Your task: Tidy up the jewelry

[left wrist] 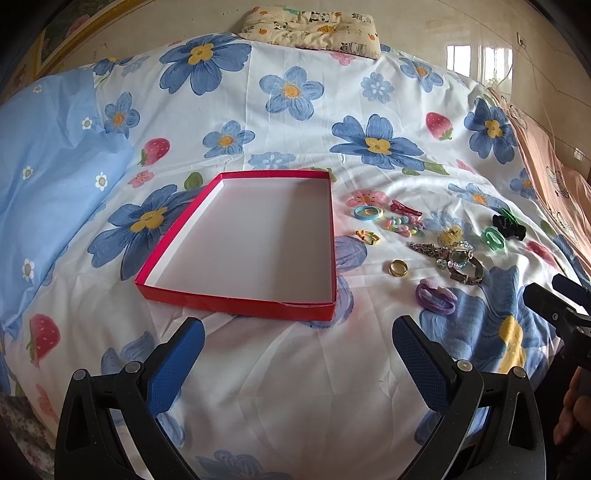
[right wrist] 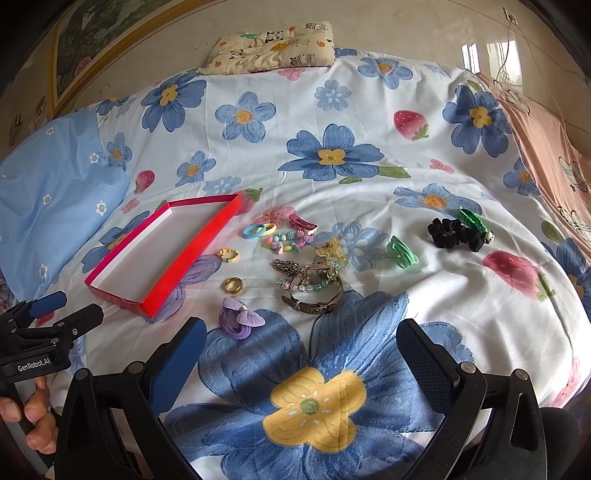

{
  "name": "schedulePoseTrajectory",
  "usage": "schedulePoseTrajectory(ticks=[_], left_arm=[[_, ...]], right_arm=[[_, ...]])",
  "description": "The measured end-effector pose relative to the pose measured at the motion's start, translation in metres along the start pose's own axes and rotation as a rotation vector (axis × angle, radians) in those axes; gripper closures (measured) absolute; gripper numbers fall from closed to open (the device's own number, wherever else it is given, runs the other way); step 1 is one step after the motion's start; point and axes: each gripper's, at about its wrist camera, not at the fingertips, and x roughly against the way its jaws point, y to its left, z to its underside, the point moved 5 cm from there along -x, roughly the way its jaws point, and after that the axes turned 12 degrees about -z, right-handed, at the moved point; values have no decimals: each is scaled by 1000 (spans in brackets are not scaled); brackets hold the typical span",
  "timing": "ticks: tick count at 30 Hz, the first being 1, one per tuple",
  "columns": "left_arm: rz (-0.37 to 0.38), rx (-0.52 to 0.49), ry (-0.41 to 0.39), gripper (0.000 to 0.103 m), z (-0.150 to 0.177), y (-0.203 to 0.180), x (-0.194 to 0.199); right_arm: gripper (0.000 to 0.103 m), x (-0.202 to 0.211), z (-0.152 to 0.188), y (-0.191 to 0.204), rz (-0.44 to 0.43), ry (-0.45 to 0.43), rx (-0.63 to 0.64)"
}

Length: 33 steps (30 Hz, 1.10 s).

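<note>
A shallow red box (left wrist: 168,242) (right wrist: 192,254) with a white inside lies bare on the flowered bedspread. To its right the jewelry is spread out: a gold ring (left wrist: 398,267) (right wrist: 234,285), a purple hair tie (left wrist: 436,294) (right wrist: 240,318), a watch with a bead bracelet (left wrist: 458,258) (right wrist: 314,291), a pastel bead bracelet (left wrist: 404,226) (right wrist: 288,242), blue and yellow hair rings (left wrist: 367,213) (right wrist: 258,230), a green hair tie (right wrist: 400,253) and a black scrunchie (right wrist: 456,232). My left gripper (left wrist: 297,363) is open in front of the box. My right gripper (right wrist: 301,363) is open just short of the purple hair tie.
A blue pillow (left wrist: 48,177) lies at the left and a panda-print cushion (left wrist: 310,26) at the far end. Pink bedding (right wrist: 554,155) runs along the right edge. A hand (right wrist: 29,417) holds the other gripper's handle at the lower left of the right wrist view.
</note>
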Motion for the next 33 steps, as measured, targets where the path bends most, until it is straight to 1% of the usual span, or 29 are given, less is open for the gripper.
schedulePoseTrajectory(ticks=[10,14,22,26,29,33], left_arm=[[-1,-13,6,1,0,-4,-2],[11,-20,17,1,-1,-8,-4],[90,-48,54,1,-8,-24,-14],[132,-81,64,1,-14,-36,-21],[168,-101,80,2,-19,-45,-29],[205,-119,101,7,-25,-58,-42]], right_arm=[[0,-2,2,0,-2,1,-8],[0,-4,5,0,-5,1,-18],[0,0,5,-18,4,2,-60],[1,0,4,-26,13,9,-70],[2,-3,4,-30,4,19,-77],[16,-12,3,-38,-10,46,-87]])
